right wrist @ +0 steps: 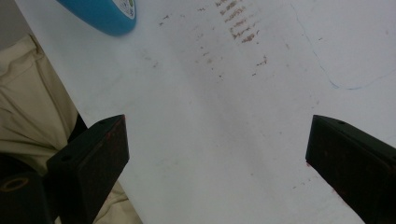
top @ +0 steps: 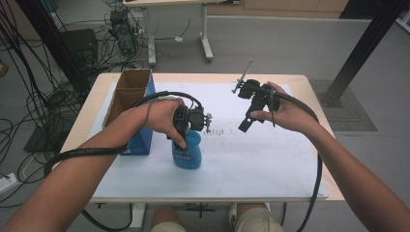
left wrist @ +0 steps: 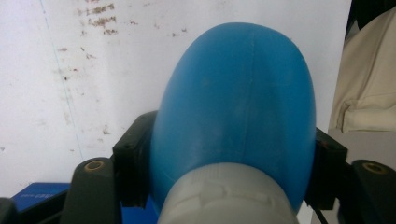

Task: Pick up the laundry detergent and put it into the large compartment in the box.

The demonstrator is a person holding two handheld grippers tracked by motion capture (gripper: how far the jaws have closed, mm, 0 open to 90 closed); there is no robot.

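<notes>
Near left on surface (top: 270, 159): blue bottle (top: 187, 151) upright, left tool (left wrist: 229, 186) clamped round its shoulder. Right tool (right wrist: 217, 154) wide open, empty. Risk: rounded plastic slips, bottle tips.

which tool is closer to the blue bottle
Left. The left tool is clamped on the blue bottle near its cap; the right tool hangs open above the white sheet, well off to the bottle's side.

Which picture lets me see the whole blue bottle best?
The high view: the blue bottle stands upright on the white sheet, label visible, with the left gripper clamped near its top. The left gripper view shows its shoulder and grey cap up close; the right gripper view catches an edge.
</notes>
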